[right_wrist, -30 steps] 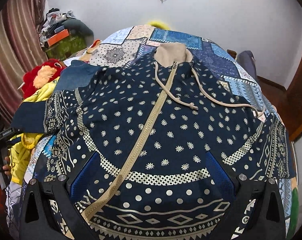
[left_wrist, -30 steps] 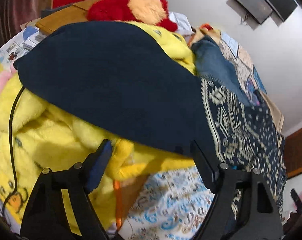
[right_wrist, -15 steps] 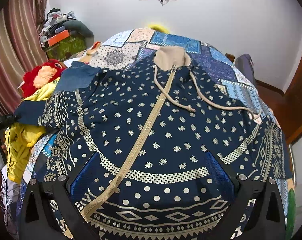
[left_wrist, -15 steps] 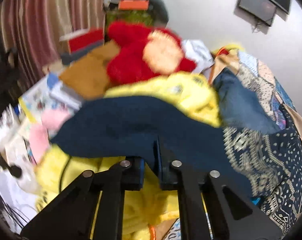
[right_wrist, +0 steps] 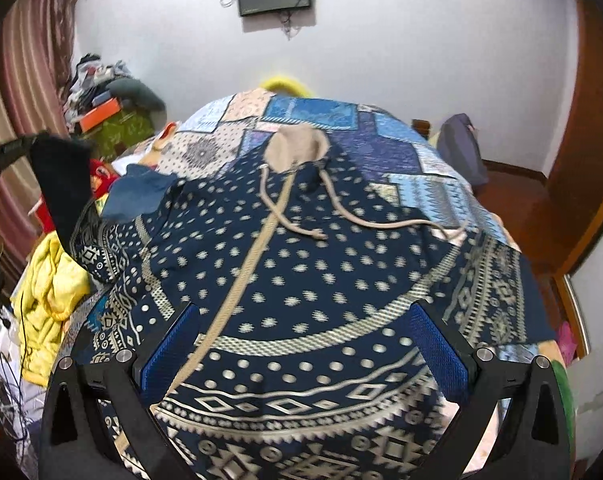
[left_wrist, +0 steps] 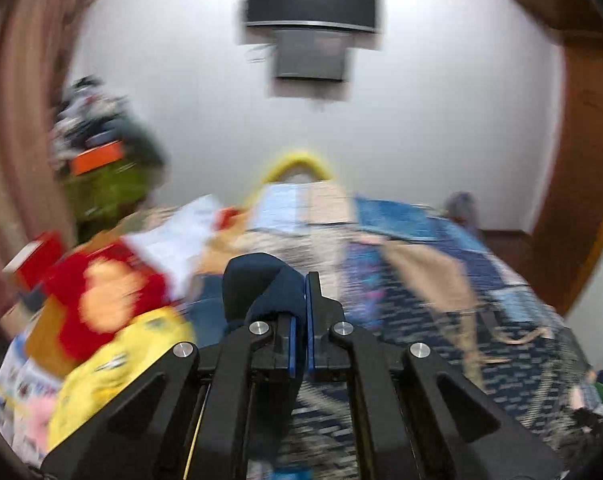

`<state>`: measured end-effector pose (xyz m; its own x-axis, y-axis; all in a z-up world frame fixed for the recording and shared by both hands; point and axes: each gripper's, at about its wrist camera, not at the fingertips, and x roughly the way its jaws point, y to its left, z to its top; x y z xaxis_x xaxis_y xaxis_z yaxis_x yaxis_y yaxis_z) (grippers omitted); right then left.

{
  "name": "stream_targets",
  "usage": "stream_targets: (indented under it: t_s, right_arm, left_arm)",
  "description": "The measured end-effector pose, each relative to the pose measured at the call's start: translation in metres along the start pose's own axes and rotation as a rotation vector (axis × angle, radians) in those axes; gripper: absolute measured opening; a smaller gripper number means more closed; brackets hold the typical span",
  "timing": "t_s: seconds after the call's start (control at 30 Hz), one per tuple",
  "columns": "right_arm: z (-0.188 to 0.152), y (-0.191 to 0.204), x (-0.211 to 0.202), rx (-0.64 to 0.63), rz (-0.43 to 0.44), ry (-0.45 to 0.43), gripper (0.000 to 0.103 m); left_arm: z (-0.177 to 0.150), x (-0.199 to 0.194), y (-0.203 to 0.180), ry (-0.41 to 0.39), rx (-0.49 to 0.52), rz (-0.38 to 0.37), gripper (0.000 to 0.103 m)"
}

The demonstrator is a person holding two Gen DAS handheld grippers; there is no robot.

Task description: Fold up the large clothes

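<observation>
Your left hand-held gripper [left_wrist: 299, 312] pinches the sleeve cuff [left_wrist: 261, 284] shut; your right hand-held gripper [right_wrist: 301, 344] gapes empty. Tug hard and the hoodie [right_wrist: 301, 264] drags askew.

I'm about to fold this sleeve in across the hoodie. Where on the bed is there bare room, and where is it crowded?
Free: the quilt past the hood, and its strip right of the hoodie. Crowded: the bed's left edge, with the yellow blanket and red toy under the lifted sleeve.
</observation>
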<state>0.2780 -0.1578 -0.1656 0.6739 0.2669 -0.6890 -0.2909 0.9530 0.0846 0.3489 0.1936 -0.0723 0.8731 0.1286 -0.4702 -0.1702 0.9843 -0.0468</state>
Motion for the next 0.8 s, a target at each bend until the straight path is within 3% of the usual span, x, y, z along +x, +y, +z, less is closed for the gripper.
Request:
stream_targets:
  t_s: [0.07,0.2,0.43,0.6,0.7,0.73,0.8]
  right_arm:
    - [-0.001,-0.013,-0.007,0.021,-0.013,-0.009,0.103]
    - [-0.004,-0.038,-0.020,0.043,-0.049,-0.021,0.103]
    - [-0.014,-0.075,-0.029,0.066,-0.118,-0.007,0.103]
    - [-0.023,-0.091,-0.026,0.080,-0.152,0.022,0.103]
    - [-0.027,-0.095,-0.021,0.079,-0.166,0.045,0.103]
    - [-0.028,-0.095,-0.020,0.078,-0.168,0.051,0.103]
    - [-0.028,-0.093,-0.017,0.070,-0.171,0.064,0.103]
  left_arm:
    - [0.005,0.012,-0.044,0.022,0.034,-0.096,0.002]
    - [-0.011,0.041,-0.120,0.116,0.114,-0.220,0.002]
    - [-0.101,0.084,-0.220,0.383,0.255,-0.372,0.002]
    - [-0.150,0.094,-0.258,0.507,0.396,-0.361,0.002]
    - [-0.160,0.096,-0.258,0.559,0.382,-0.367,0.003]
    - [-0.159,0.095,-0.255,0.567,0.369,-0.371,0.004]
    - [-0.156,0.093,-0.251,0.605,0.342,-0.394,0.019]
